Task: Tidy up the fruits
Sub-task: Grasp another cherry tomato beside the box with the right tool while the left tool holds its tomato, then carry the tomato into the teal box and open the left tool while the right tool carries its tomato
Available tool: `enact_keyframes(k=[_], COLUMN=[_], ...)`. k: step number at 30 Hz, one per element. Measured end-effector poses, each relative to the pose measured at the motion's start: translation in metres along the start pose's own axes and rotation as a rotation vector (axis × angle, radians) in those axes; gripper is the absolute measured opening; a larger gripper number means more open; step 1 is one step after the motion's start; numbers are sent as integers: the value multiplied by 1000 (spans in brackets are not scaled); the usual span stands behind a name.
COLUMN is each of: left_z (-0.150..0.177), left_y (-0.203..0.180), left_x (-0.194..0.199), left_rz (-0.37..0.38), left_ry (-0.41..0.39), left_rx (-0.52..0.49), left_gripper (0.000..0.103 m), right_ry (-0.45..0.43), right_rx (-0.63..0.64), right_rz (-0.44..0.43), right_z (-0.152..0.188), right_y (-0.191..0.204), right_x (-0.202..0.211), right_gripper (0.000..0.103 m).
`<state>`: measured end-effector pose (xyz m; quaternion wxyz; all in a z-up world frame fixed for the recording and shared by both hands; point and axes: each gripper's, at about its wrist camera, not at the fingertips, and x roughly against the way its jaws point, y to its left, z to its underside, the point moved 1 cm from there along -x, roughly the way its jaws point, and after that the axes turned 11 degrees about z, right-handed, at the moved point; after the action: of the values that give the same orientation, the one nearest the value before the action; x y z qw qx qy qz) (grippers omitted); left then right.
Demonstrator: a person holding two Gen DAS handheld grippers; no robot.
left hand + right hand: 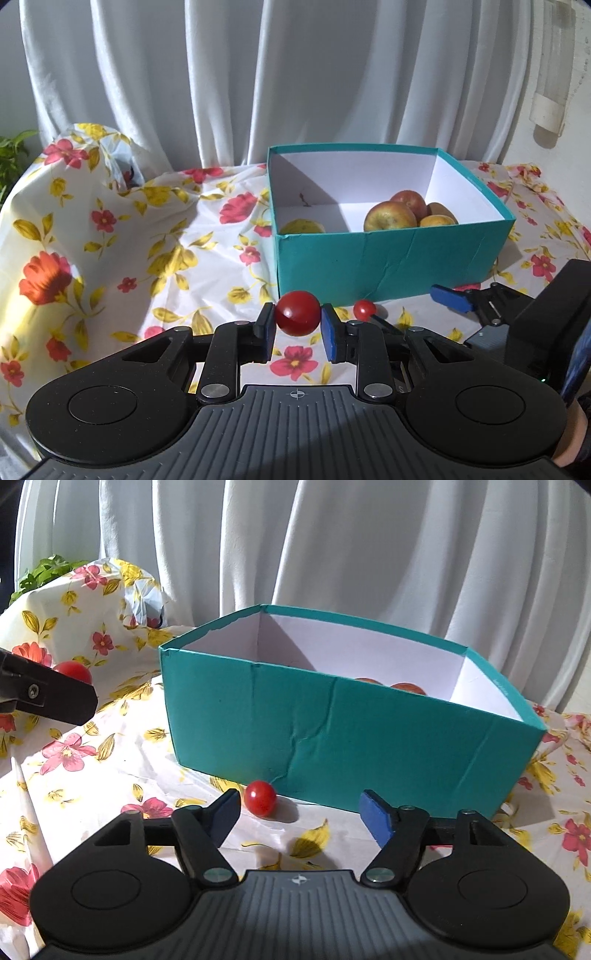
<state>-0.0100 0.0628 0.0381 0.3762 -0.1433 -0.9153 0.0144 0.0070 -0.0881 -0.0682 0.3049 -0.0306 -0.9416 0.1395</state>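
My left gripper [297, 321] is shut on a red cherry tomato [298, 313] and holds it above the floral cloth, in front of the teal box [388, 266]. That tomato also shows at the left of the right wrist view [75, 671]. A second, smaller cherry tomato [364, 308] lies on the cloth by the box's front wall. My right gripper [301, 814] is open and empty, with this tomato [261, 797] just ahead of its left finger. Inside the box are several apples [389, 218] and a yellow fruit [302, 226]. From the right wrist view only the apple tops [408, 687] show.
A floral tablecloth [110, 240] covers the table and bunches up at the back left. A white curtain [258, 74] hangs behind. A green plant [44, 572] stands at the far left. The right gripper [465, 301] shows at the right of the left wrist view.
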Motion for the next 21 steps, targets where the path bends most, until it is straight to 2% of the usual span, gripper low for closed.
enact_keyframes(k=[4,9,10,12,16,21], left_z=[-1,-2,-2,-3,-4,-6], left_y=[8,13,14,15,16,13], left_x=[-8,-13,-13,-14,-17,-18], left_rz=[10,17,20,24,28,28], left_ry=[22,37,39,40,47,46], left_rx=[7,1,3,4,5,1], left_gripper=[29,29,29,29,29,29], right_ry=[50,81,89,91,88,86], right_rx=[10,16,13,6,6,-11], right_rz=[-27,-40,-44,-54,-91,-120], right_z=[0,-2,-2,-2,-2,-2], right_y=[13,20,21,21,20,16], right_x=[-19,-33,-35,-38,-39,-40], right_gripper=[55,46,42,39,26,24])
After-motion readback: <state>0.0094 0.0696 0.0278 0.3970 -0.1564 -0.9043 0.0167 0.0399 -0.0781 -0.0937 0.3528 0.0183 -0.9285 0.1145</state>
